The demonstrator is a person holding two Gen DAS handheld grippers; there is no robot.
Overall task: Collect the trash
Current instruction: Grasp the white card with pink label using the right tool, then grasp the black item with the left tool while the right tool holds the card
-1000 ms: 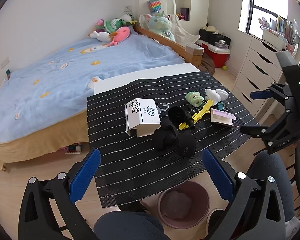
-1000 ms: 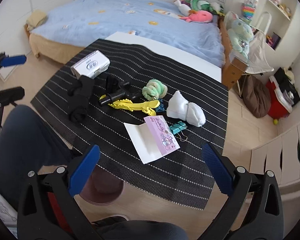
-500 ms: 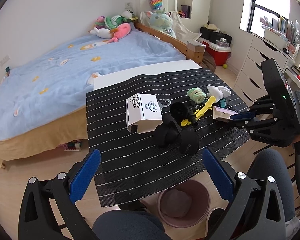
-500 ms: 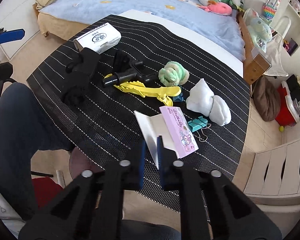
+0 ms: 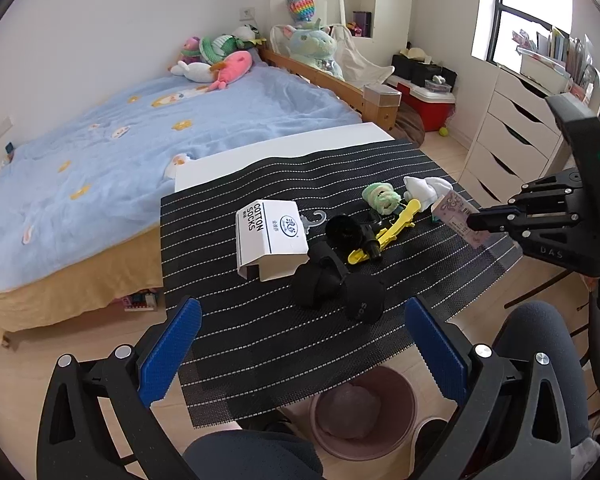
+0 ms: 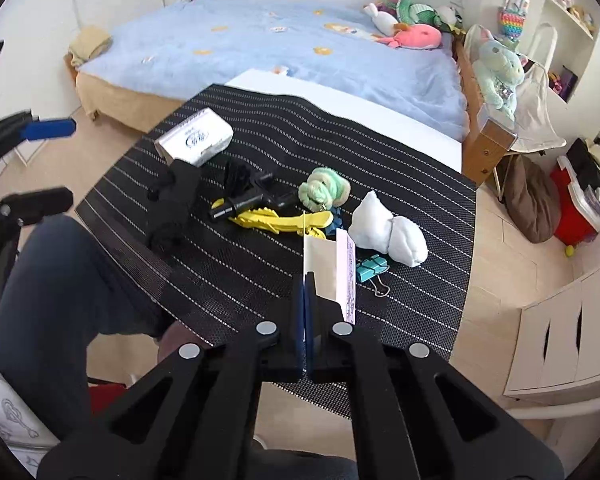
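A pink-and-white paper card [image 6: 332, 268] is pinched at its near edge by my right gripper [image 6: 305, 280], which is shut on it. The card stands on edge, raised off the striped black mat [image 6: 228, 264]. In the left wrist view that card [image 5: 454, 210] and the right gripper [image 5: 476, 222] hang over the mat's right side. My left gripper [image 5: 300, 356] is open and empty over the table's front edge. Below it on the floor stands a pink trash bin [image 5: 410, 392] with something crumpled inside.
On the mat lie a white "Cotton Socks" box [image 5: 270, 236], black socks [image 5: 340, 284], a yellow hair clip [image 5: 384, 232], a green scrunchie [image 5: 380, 197], white socks [image 5: 426, 190] and a teal binder clip [image 6: 372, 268]. A person's knees [image 5: 540, 344] are below the table; white drawers [image 5: 512, 136] stand to the right.
My right gripper went from wide open to shut on the card's near edge. The card rose from flat on the mat to standing on edge. The left gripper stayed put.
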